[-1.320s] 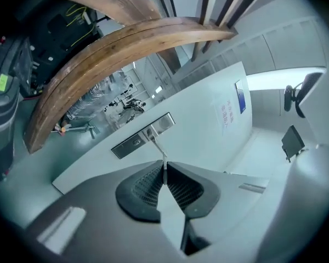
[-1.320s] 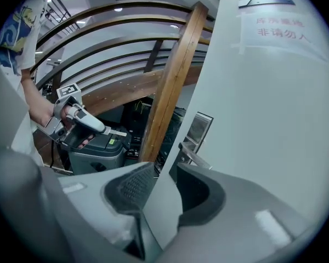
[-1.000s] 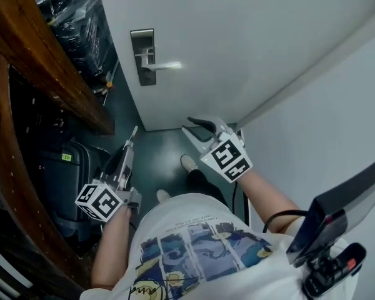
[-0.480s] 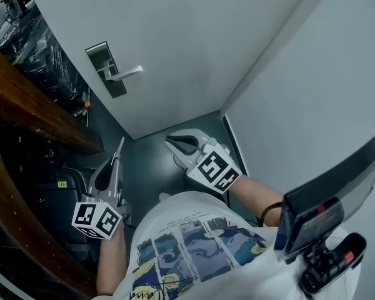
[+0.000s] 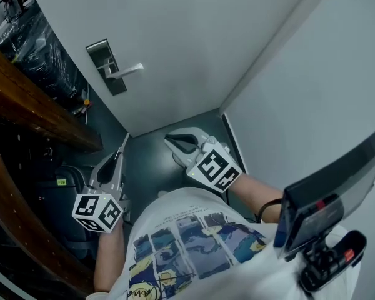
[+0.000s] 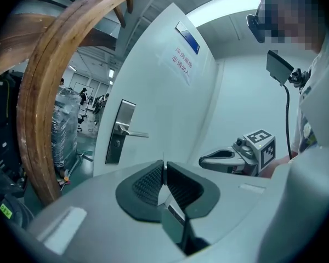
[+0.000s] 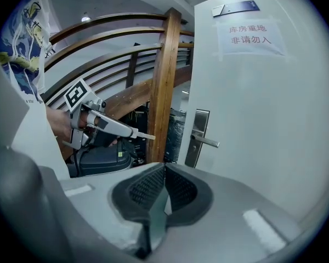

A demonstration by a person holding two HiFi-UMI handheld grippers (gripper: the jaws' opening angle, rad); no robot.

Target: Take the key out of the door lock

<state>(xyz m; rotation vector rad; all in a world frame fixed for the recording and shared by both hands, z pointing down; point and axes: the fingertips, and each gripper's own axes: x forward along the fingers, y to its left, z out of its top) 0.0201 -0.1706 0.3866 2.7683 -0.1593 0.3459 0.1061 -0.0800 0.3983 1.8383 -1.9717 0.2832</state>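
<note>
The white door carries a steel lock plate (image 5: 106, 67) with a lever handle (image 5: 130, 70). The plate (image 6: 119, 133) is also in the left gripper view, and its keyhole is too small to show a key. My left gripper (image 5: 120, 152) points toward the door's foot, well short of the plate, shut on a thin pale strip (image 5: 124, 140). That strip (image 7: 145, 136) sticks out past its tips. My right gripper (image 5: 169, 140) hovers beside it near the door's hinge corner. Its jaws have just been closing and stand shut with nothing between them.
A curved wooden handrail (image 5: 31, 105) and post run along the left, with a dark suitcase (image 5: 56, 192) under it. Plastic-wrapped goods (image 5: 44, 42) stand beyond the rail. A grey wall (image 5: 312, 74) closes the right side. A paper notice (image 7: 251, 34) hangs high on the door.
The right gripper's jaws went from wide open to shut. The left gripper rolled and edged forward, still holding the strip. The head view swung, so the lock plate sits further left.
</note>
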